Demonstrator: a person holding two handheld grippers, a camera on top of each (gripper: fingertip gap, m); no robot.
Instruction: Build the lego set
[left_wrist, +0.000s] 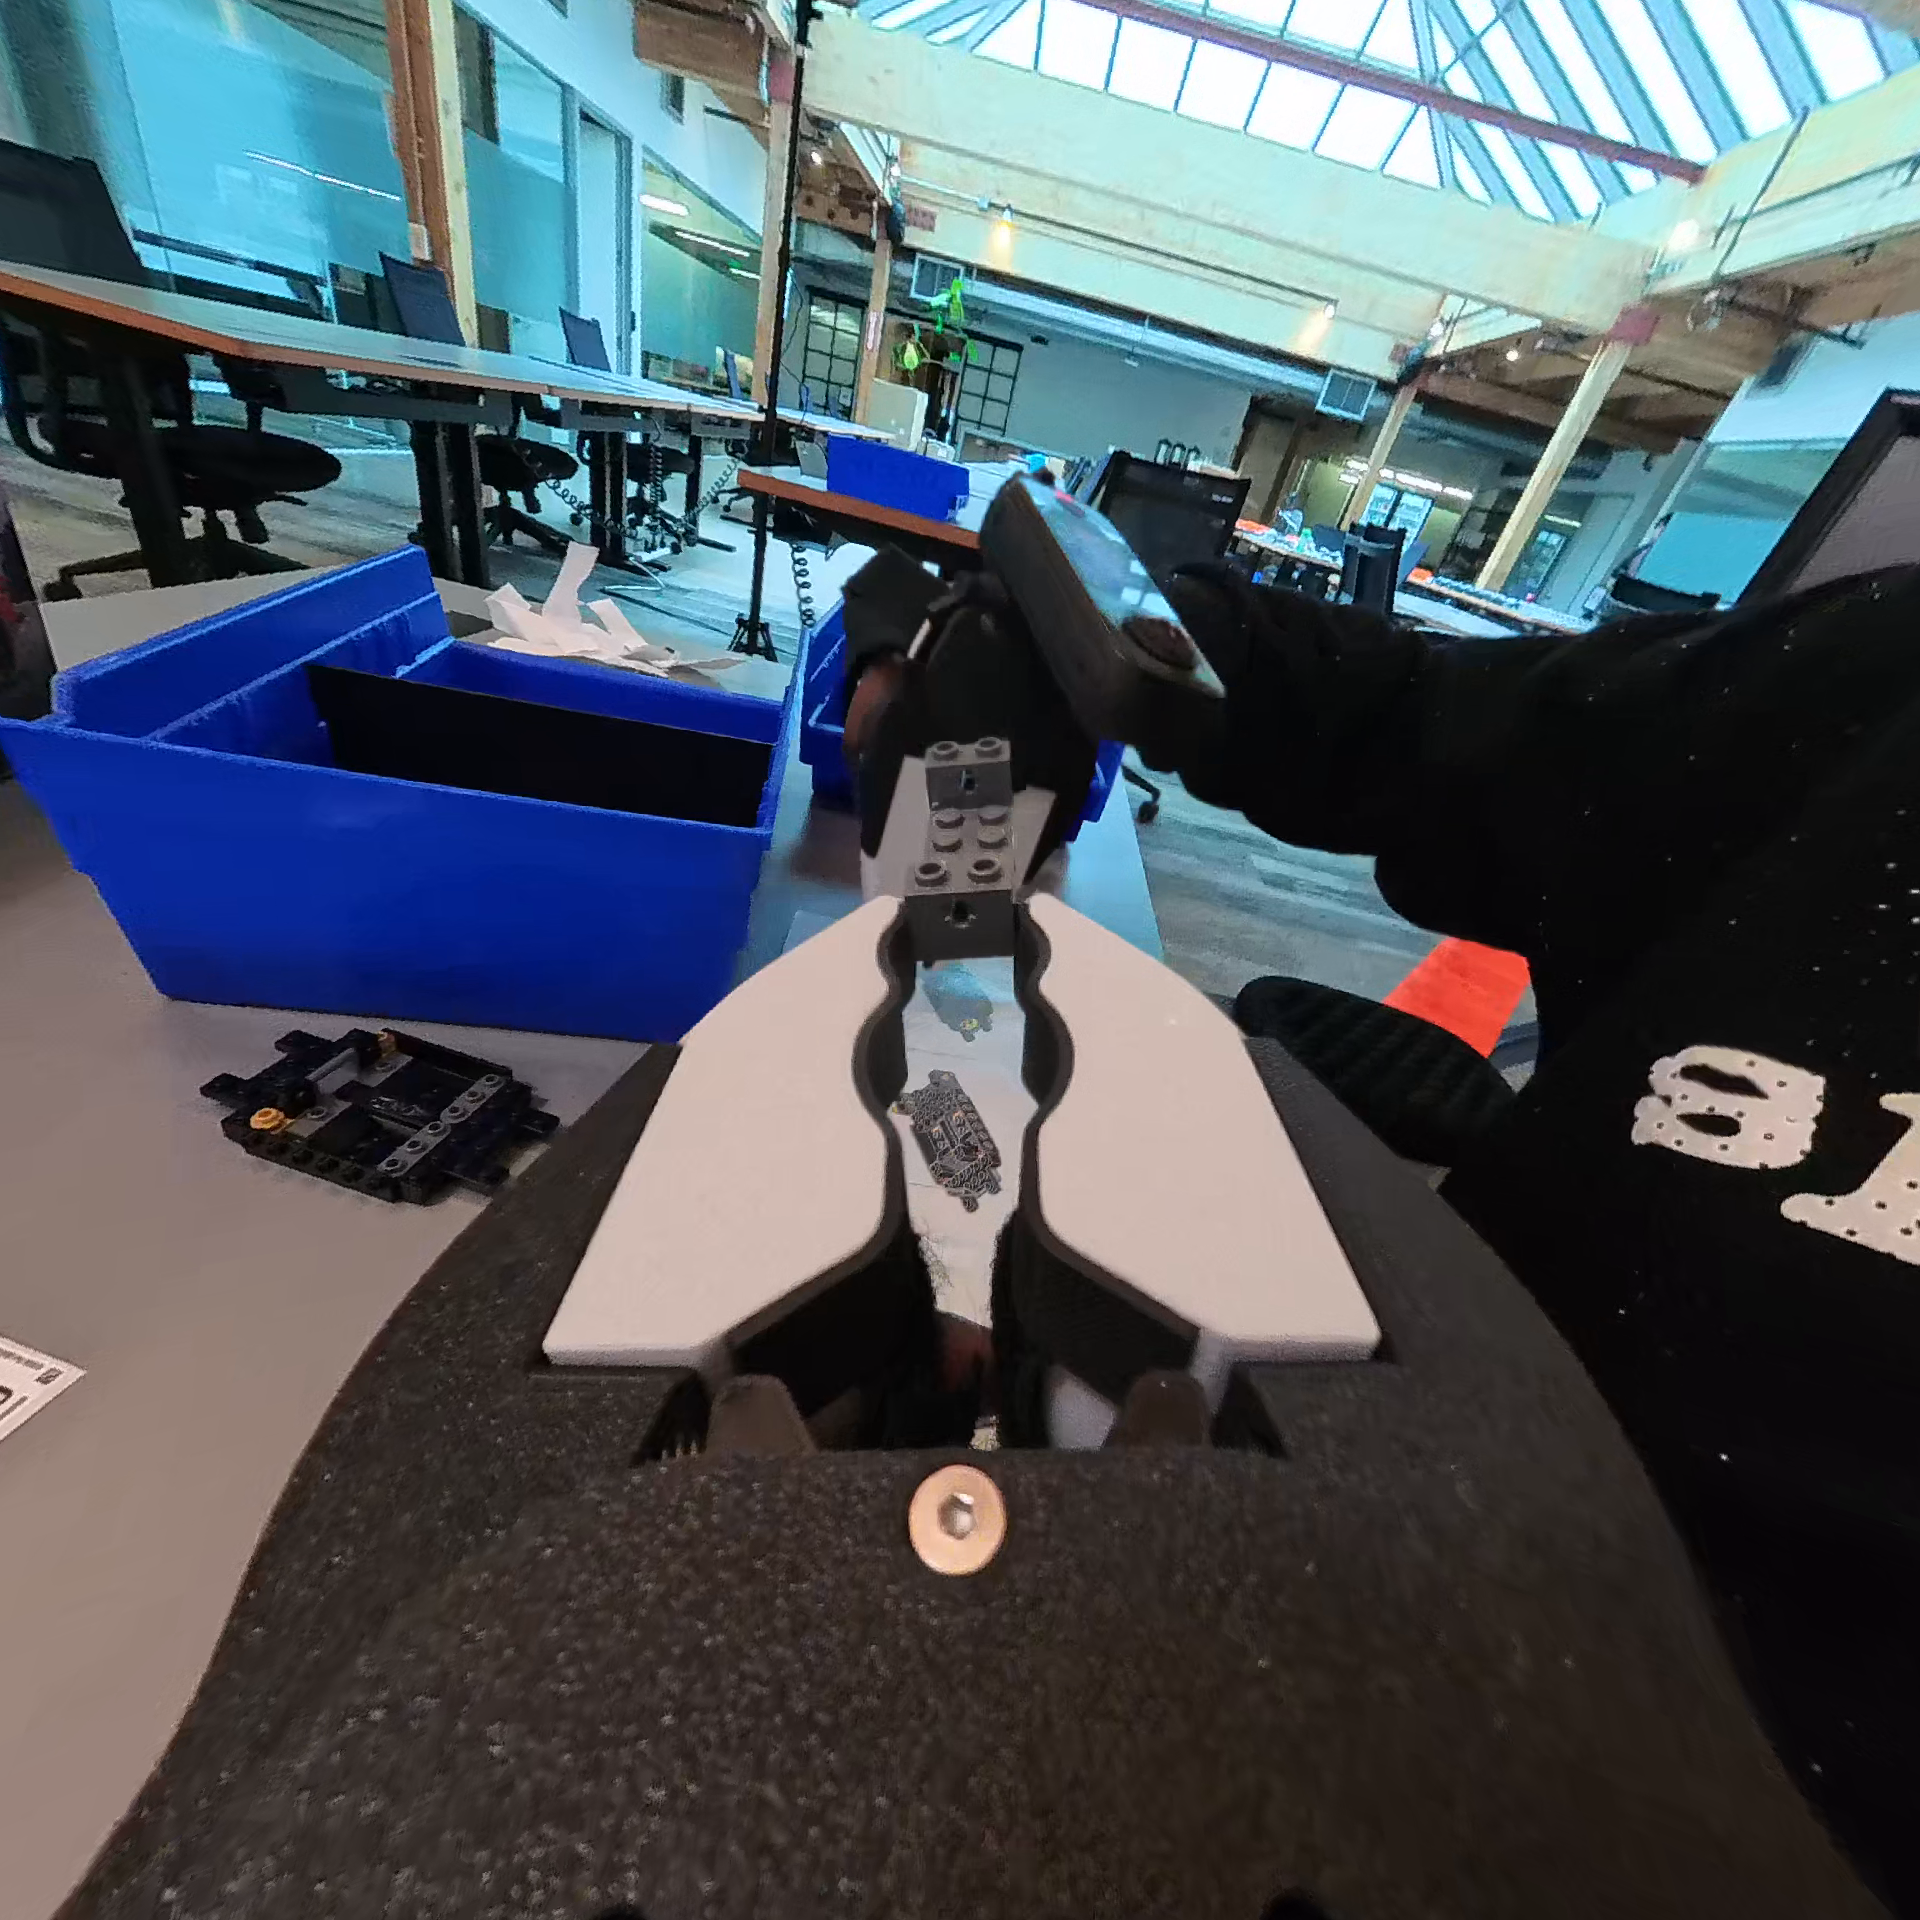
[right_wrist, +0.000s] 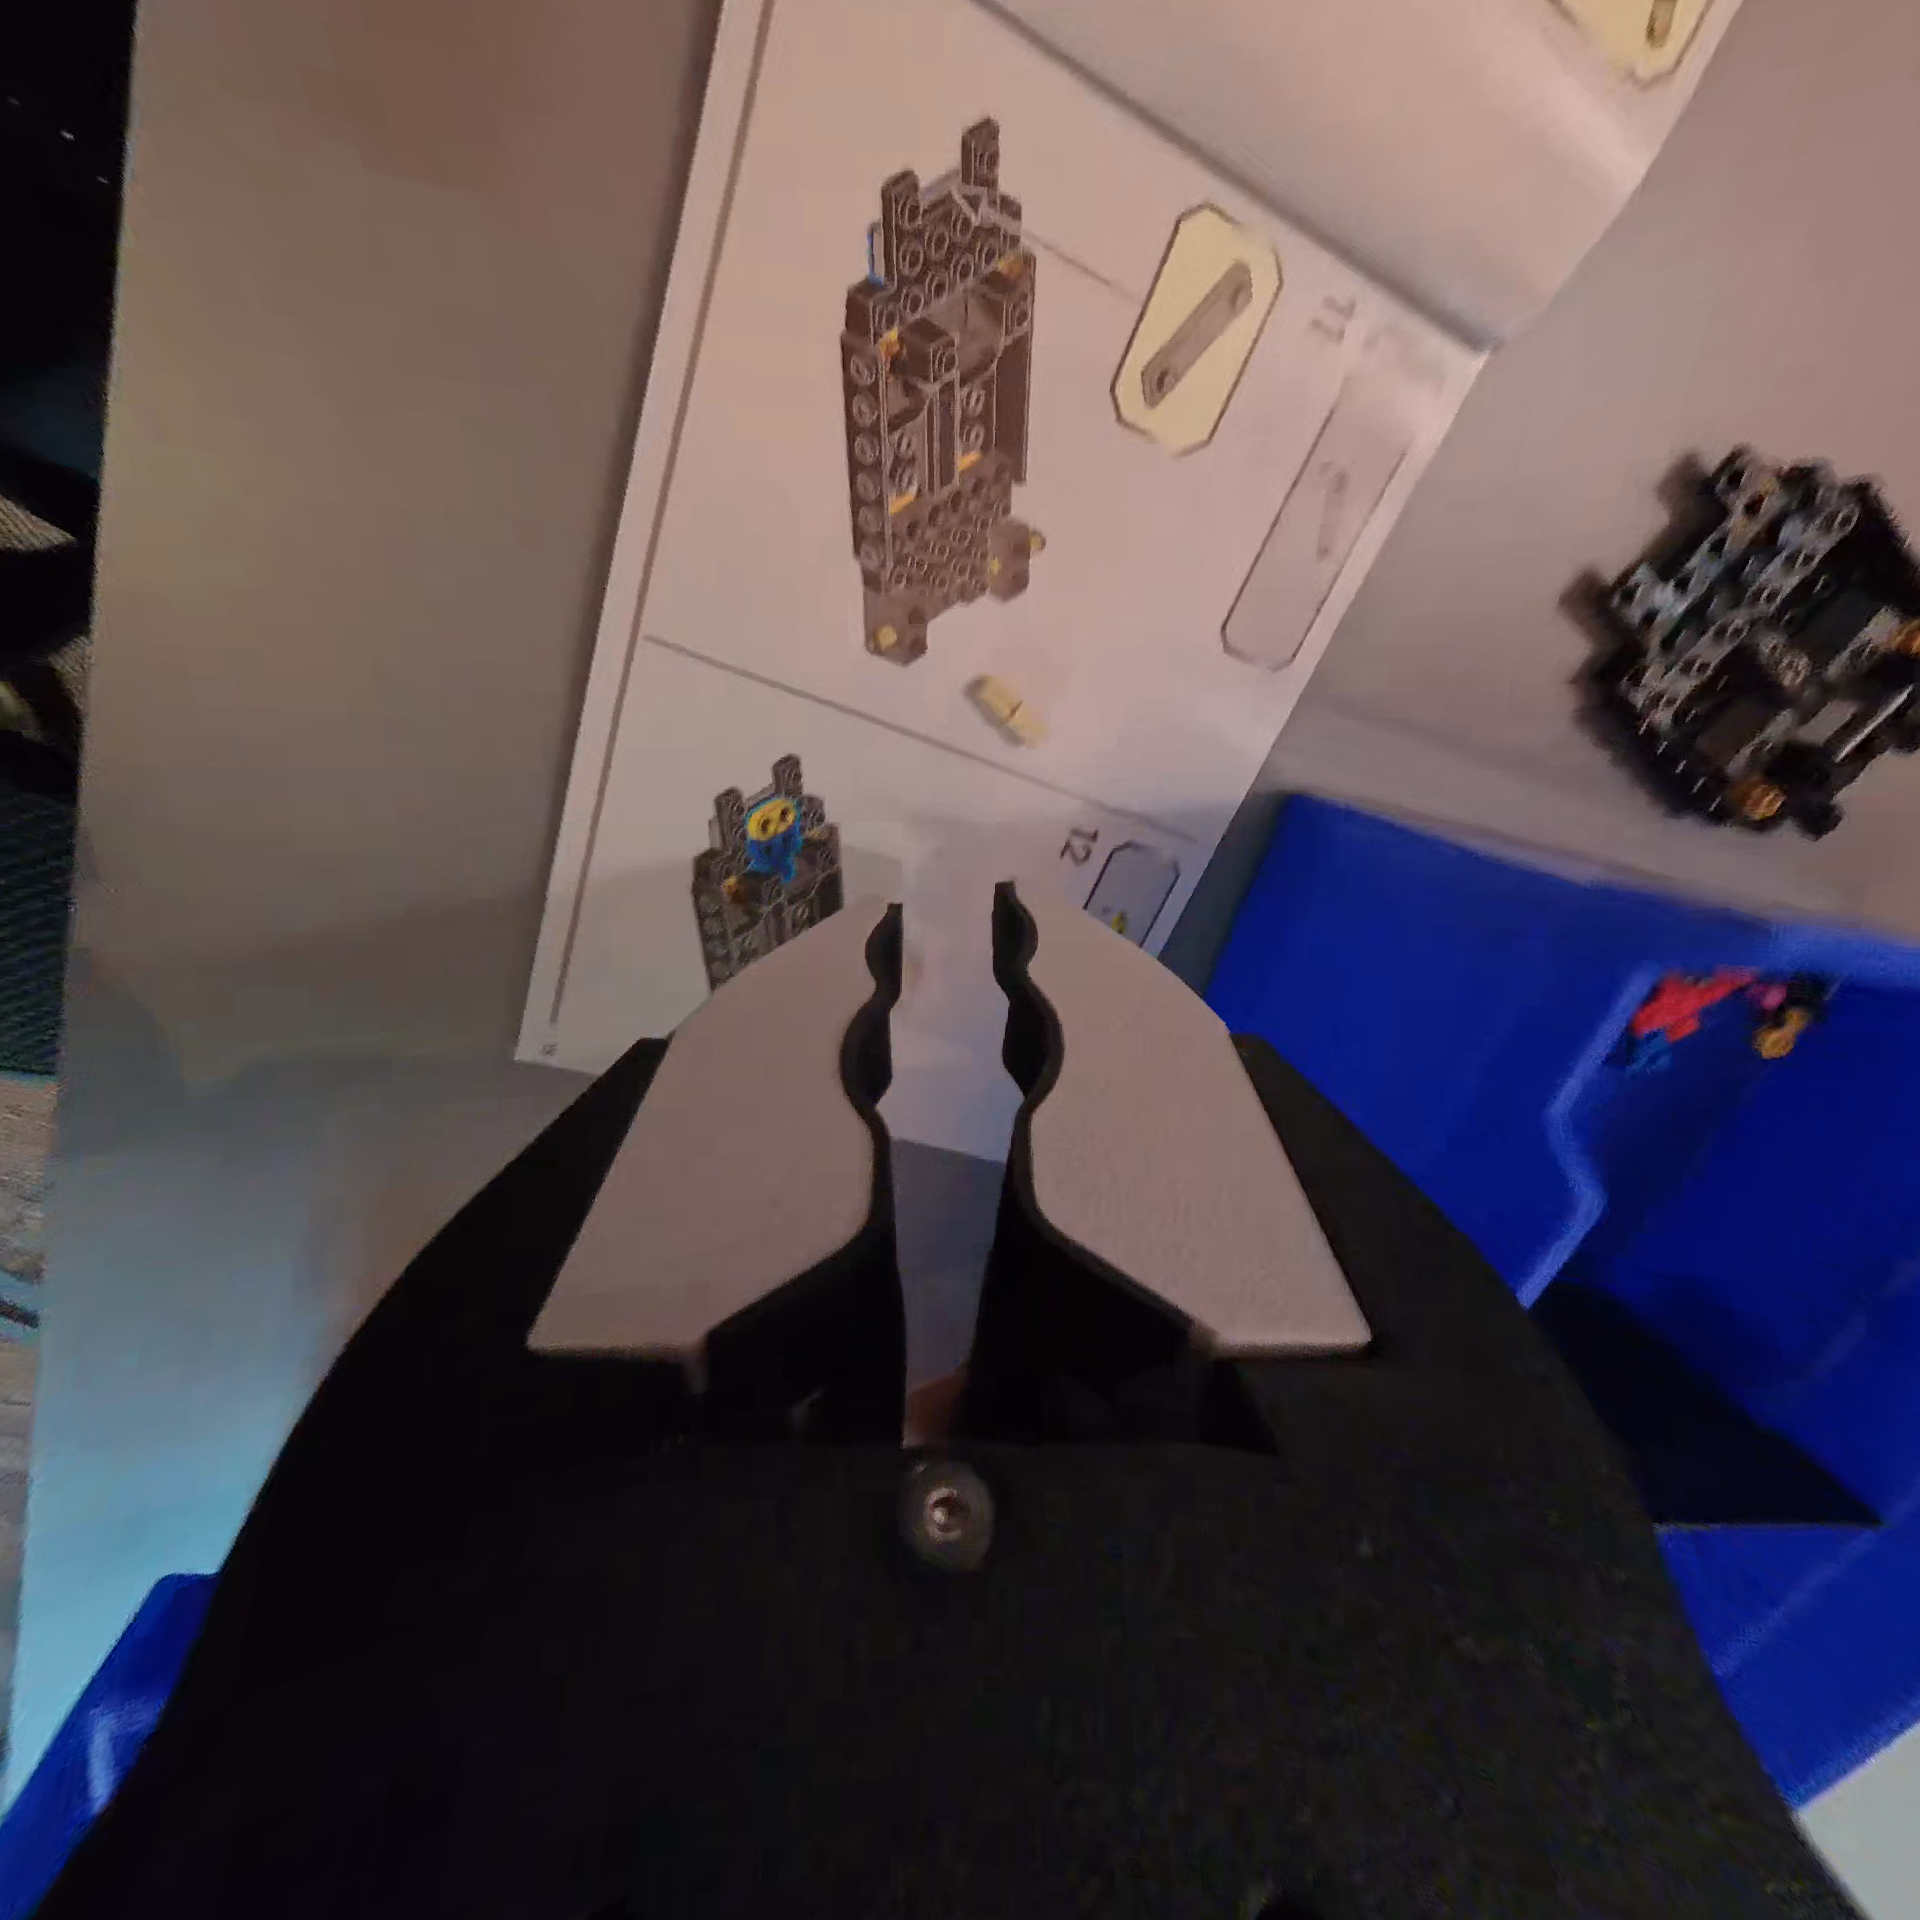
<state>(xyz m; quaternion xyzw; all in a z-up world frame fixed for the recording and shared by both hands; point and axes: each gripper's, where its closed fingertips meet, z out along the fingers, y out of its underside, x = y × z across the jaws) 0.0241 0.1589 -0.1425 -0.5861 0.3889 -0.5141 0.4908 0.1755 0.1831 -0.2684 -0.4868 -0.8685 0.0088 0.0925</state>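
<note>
The left gripper (left_wrist: 961, 914) has smooth pale grey fingers with wavy black inner edges, set in a grainy black foam-like body, and its tips pinch a dark grey lego assembly (left_wrist: 961, 847): studded square bricks stacked in a short column, the nearest one showing a round hole in its side. Just beyond that column the right gripper (left_wrist: 966, 727) appears, tilted down toward it and held by a black-gloved hand (left_wrist: 1288, 665) on a black sleeve (left_wrist: 1662, 790) speckled with white. Its tips are hidden behind the bricks in the left wrist view. To the left of the left gripper sits a glossy blue plastic bin (left_wrist: 416, 831) with a black divider, and nearer, flat on the matte grey table (left_wrist: 156, 1195), a black lego chassis (left_wrist: 379, 1117) of studded beams with a small yellow pin. Seen through the gap between the left fingers, a printed instruction sheet (left_wrist: 951, 1132) lies below. The right wrist view is blurred: the right gripper (right_wrist: 945, 904) has its fingers slightly apart with nothing visible between them, hovering over the instruction booklet (right_wrist: 987, 520), the black lego chassis (right_wrist: 1756, 675) lying ahead to its right and a blue bin (right_wrist: 1455, 1039) with small red and yellow pieces (right_wrist: 1714, 1013) to its right.
</note>
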